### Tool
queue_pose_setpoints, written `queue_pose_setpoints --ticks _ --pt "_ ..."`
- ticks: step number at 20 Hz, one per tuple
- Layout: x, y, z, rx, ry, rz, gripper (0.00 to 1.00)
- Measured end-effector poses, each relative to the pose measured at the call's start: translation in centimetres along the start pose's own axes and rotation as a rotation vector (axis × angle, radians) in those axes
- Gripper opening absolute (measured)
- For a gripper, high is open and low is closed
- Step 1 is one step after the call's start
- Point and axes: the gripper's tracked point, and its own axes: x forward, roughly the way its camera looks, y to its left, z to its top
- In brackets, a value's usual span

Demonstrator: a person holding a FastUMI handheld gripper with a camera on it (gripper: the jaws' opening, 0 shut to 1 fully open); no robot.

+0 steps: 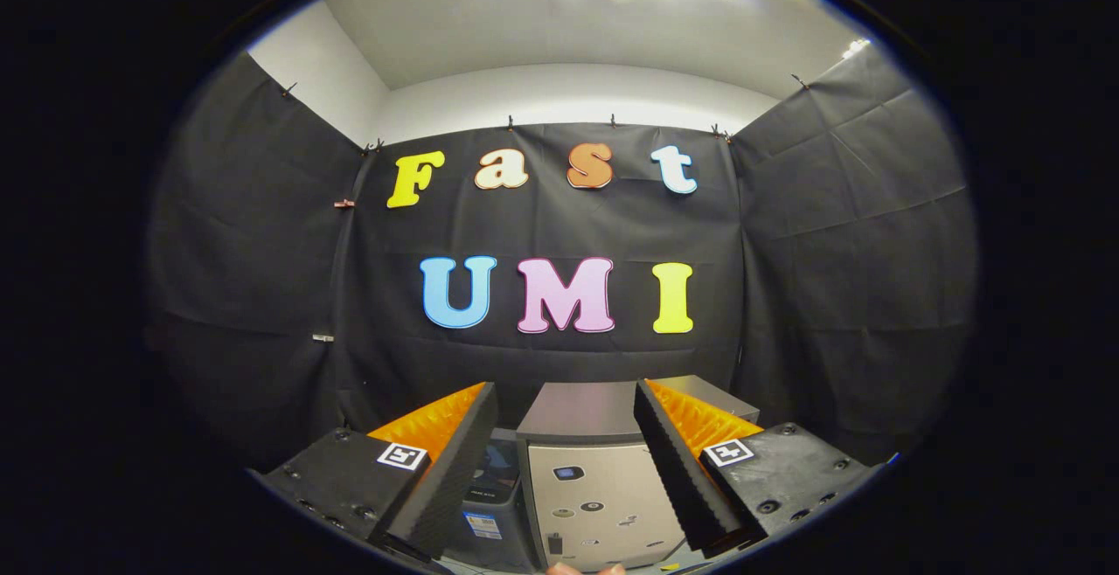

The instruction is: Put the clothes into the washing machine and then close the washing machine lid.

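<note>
Black cloth walls close off the booth on three sides, with a white ceiling and a bright light panel above. Against the back wall we see the washer (603, 470), a grey box standing between and beyond our fingers, its front panel facing us and its long axis upright. Its lid (581, 411) lies flat across the top, so it looks closed from here. A darker unit (491, 492) stands just beside it on its left. We see no clothes, so we cannot tell whether they are inside under a shut lid or waiting somewhere out of sight; the scene fits either. Our gripper (564, 479) hangs well back from the washer, fingers spread wide with nothing between them. A small pale thing (584, 569) sits low between the fingers; we cannot tell what
</note>
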Motion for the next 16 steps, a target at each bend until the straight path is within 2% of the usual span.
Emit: queue_pose_setpoints --ticks 16 --pt "0.04 0.55 -0.27 -0.016 0.012 0.003 0.99"
